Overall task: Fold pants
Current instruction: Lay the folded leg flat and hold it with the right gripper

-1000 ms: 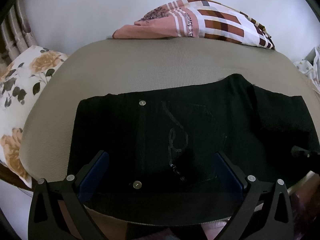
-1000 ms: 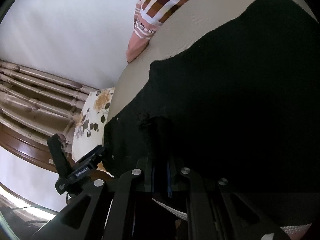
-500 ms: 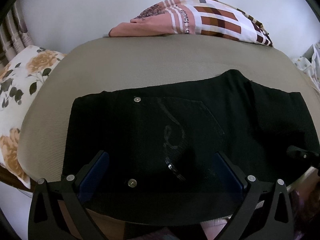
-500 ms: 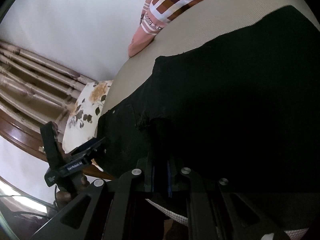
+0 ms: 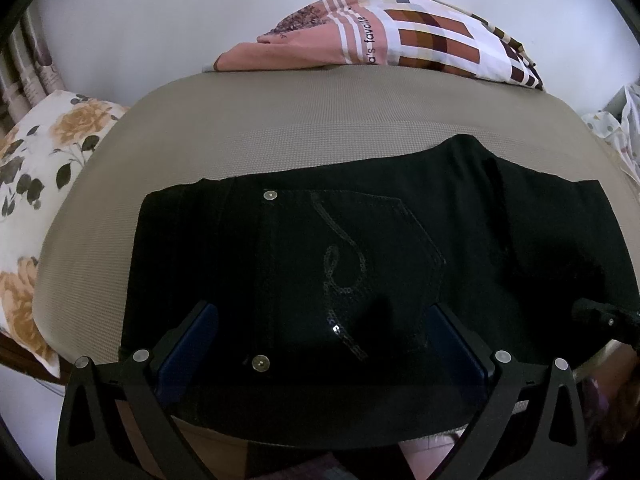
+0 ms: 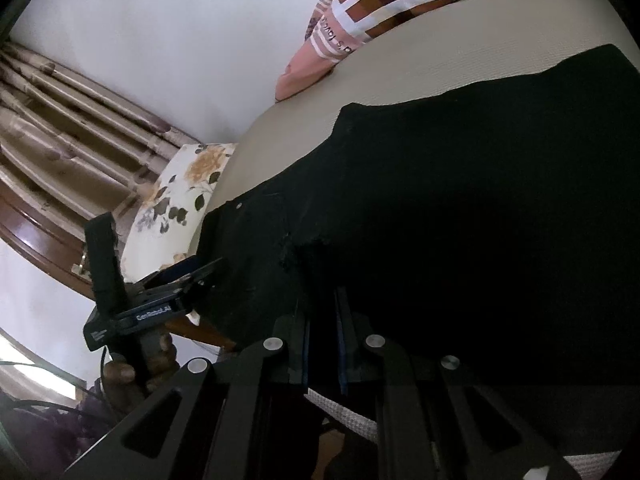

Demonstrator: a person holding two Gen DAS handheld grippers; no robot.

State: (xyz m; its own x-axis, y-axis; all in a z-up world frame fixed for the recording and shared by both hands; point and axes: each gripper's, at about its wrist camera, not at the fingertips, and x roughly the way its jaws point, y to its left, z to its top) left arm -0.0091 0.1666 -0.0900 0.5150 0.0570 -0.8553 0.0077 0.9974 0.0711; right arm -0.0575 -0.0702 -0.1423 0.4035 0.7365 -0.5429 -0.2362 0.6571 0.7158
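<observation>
Nearest the right wrist camera, the right claw stands nearly pressed together, pinching a fold of the black denim pants at their near edge; dark cloth fills the narrow gap between its blue pads. Against the frames of a second ago, its view has rolled, the horizon less steeply tilted, while the grip is unaltered. The left claw stands spread wide over the near waistband, pads either side of the sequinned back pocket, gripping nothing; its view is almost unchanged. The pants lie flat, already doubled leg over leg, on the beige textured mattress, waistband left. Judgement: the right claw is about to carry its edge across for the next fold. Further left lies a floral pillow; at the far edge, a pink and brown checked cloth against the white wall.
</observation>
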